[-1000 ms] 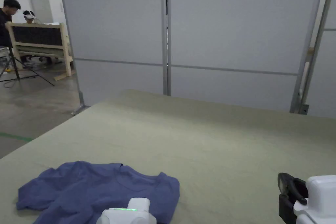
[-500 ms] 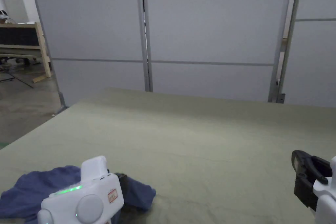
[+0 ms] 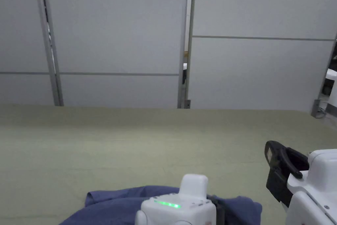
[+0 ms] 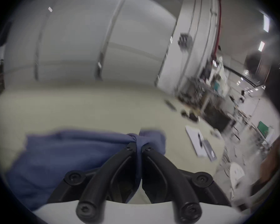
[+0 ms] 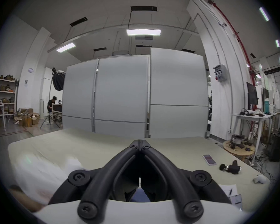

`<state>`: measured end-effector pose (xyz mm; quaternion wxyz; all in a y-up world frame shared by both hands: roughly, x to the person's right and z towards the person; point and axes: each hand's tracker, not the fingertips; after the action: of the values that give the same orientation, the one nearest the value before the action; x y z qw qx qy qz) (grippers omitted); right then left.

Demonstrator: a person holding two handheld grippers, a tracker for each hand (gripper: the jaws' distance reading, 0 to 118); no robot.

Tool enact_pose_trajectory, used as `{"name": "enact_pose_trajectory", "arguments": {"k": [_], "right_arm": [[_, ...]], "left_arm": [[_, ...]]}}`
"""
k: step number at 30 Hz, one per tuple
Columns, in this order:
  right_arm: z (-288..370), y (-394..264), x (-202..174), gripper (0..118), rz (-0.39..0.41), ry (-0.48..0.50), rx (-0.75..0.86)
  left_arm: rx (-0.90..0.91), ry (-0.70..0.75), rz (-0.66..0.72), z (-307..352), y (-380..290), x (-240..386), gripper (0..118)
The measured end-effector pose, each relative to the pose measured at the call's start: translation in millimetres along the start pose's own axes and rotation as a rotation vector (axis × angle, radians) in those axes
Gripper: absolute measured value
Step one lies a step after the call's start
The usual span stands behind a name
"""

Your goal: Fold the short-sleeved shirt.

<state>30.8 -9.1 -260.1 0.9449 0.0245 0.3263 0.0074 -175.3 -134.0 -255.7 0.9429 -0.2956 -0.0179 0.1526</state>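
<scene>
Short-sleeved shirt point(image 4: 68, 153), blue, bunched on the pale green table cover point(image 3: 131, 143), at the near edge in the head view. Pinched along a gathered fold by the left gripper point(image 4: 139, 146): both black jaws pressed onto the cloth, a twist of fabric standing up between the tips and a flap spilling past them to the right. Rest of the garment trailing away to the left of the jaws, rumpled, lying on the cover. Same gripper seen from the head view as a white housing point(image 3: 179, 207) with a green light strip, sitting over the shirt point(image 3: 108, 206).

Right gripper point(image 5: 140, 144) held off to the right, over bare cover, apart from the shirt; jaw tips pressed together with nothing between them. White body and black jaw mount at the lower right of the head view point(image 3: 279, 173).

Farther right on the cover: a phone point(image 5: 209, 159), a black massage gun point(image 5: 230, 167), a small white object point(image 5: 259, 179), some papers point(image 5: 229, 191). Grey partition panels point(image 3: 115, 38) behind the table. Seated person point(image 5: 51, 104) beyond the panels at left, near a tripod point(image 5: 49, 122).
</scene>
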Motion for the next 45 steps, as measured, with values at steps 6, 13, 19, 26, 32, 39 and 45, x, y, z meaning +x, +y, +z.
{"name": "enact_pose_trajectory", "arguments": {"k": [6,13,19,26,32,39,45], "right_arm": [[11.4,-31.9,36.6,2,-0.015,-0.05,-0.095],[5.9,-16.1,39.7,2,-0.045,-0.039,-0.032],[0.3,-14.4,9.6,2,-0.045,0.017,0.003],[-4.8,-32.6,-21.9,2,-0.099,0.068,-0.024],[-15.2,-27.2,-42.6,2,-0.091,0.1,-0.035],[-39.6,-47.0,-59.0,2,-0.105,0.125,-0.119],[-68.3,-53.6,-70.7,2,-0.051,0.136,-0.181]], "left_arm": [[-0.199,0.081,0.085,-76.2,-65.5,-3.3,57],[0.314,0.26,-0.02,100.4,25.1,-27.4,110],[0.773,0.635,0.045,280.3,2.6,-71.0,110],[0.752,1.046,0.204,337.0,-93.3,-126.2,0],[0.683,0.929,0.22,342.9,-92.2,-143.6,0],[0.246,0.766,0.444,254.5,-52.2,-236.7,118],[-0.137,0.794,0.574,131.5,-74.0,-318.3,116]]}}
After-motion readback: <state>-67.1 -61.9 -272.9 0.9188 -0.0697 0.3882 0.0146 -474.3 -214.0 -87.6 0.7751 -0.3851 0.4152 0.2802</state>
